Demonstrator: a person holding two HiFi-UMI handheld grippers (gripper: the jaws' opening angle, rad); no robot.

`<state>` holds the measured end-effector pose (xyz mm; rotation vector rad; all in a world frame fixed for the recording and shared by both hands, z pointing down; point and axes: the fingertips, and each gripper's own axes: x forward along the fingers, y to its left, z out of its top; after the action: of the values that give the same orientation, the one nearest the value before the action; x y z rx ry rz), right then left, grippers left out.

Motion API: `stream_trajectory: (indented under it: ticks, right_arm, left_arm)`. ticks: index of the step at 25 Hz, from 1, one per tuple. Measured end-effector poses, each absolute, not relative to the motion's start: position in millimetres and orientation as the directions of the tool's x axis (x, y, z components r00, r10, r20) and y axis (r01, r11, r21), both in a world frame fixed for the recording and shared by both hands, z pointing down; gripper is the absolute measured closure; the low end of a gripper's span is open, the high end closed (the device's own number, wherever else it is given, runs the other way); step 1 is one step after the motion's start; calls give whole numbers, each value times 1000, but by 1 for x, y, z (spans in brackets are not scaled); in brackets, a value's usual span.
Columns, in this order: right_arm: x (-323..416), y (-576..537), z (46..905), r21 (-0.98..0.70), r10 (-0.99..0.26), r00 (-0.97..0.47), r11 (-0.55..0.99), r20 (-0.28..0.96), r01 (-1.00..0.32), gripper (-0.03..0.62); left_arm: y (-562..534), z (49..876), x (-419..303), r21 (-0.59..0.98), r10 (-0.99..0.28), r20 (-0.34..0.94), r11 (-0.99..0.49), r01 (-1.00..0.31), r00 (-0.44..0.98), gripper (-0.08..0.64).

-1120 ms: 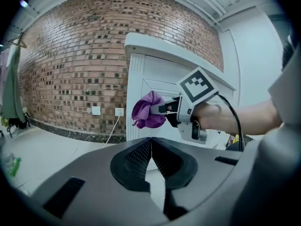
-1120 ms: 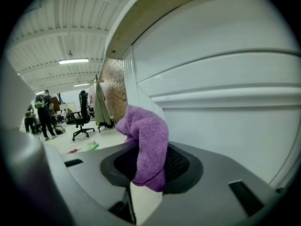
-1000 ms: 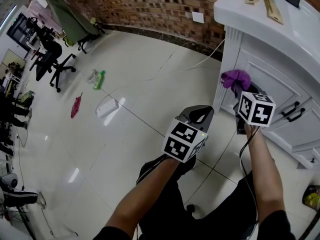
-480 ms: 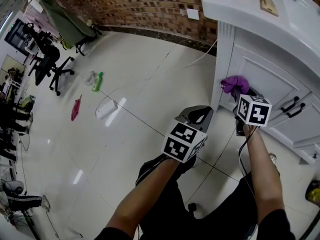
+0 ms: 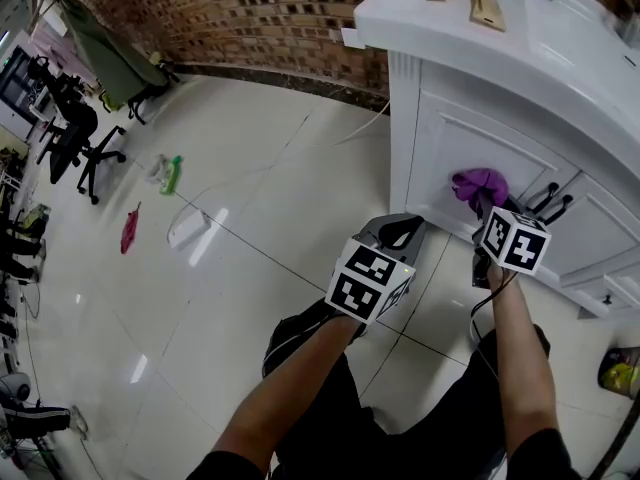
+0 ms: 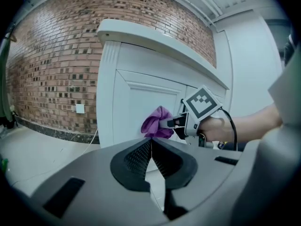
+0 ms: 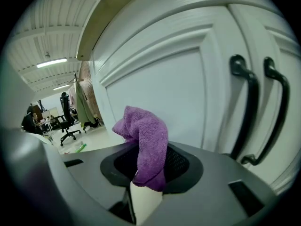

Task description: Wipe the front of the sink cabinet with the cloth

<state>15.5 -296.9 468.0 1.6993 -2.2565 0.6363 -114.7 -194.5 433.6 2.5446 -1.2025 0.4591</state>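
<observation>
A purple cloth [image 5: 479,183] [image 7: 146,140] [image 6: 157,122] is pinched in my right gripper [image 5: 484,204] [image 7: 148,166], which is shut on it. The cloth is bunched against the left door panel of the white sink cabinet [image 5: 440,128] [image 7: 164,93] [image 6: 136,102], just left of the two black door handles [image 7: 247,109] [image 5: 548,203]. My left gripper [image 5: 400,230] [image 6: 151,157] is shut with nothing between its jaws. It hovers low in front of the cabinet, to the left of the right gripper and apart from the door.
The cabinet's white countertop [image 5: 560,28] carries wooden utensils [image 5: 485,3]. A brick wall [image 5: 250,8] runs behind. On the glossy tiled floor lie a green spray bottle [image 5: 172,173], a red rag [image 5: 130,228] and a white object [image 5: 186,230]. Office chairs [image 5: 75,133] stand far left.
The right gripper has carried the cloth rightward along the cabinet front, from the corner post onto the left door panel near the handles. The left gripper has kept its place.
</observation>
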Motion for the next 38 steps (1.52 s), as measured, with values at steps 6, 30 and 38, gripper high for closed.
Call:
stream_trajectory:
  ticks: [6, 30, 38]
  right_arm:
    - [62, -277, 476, -236, -860, -235, 138, 453, -962, 469]
    - [129, -247, 521, -230, -824, -144, 17, 547, -973, 469]
    - [105, -266, 546, -254, -783, -192, 45, 592, -966, 469]
  left_arm:
    - [-192, 429, -76, 122, -664, 393, -648, -751, 636, 555]
    - [-194, 441, -27, 125, -615, 422, -689, -714, 666, 555]
    - [-205, 450, -41, 126, -615, 436, -681, -722, 657, 555]
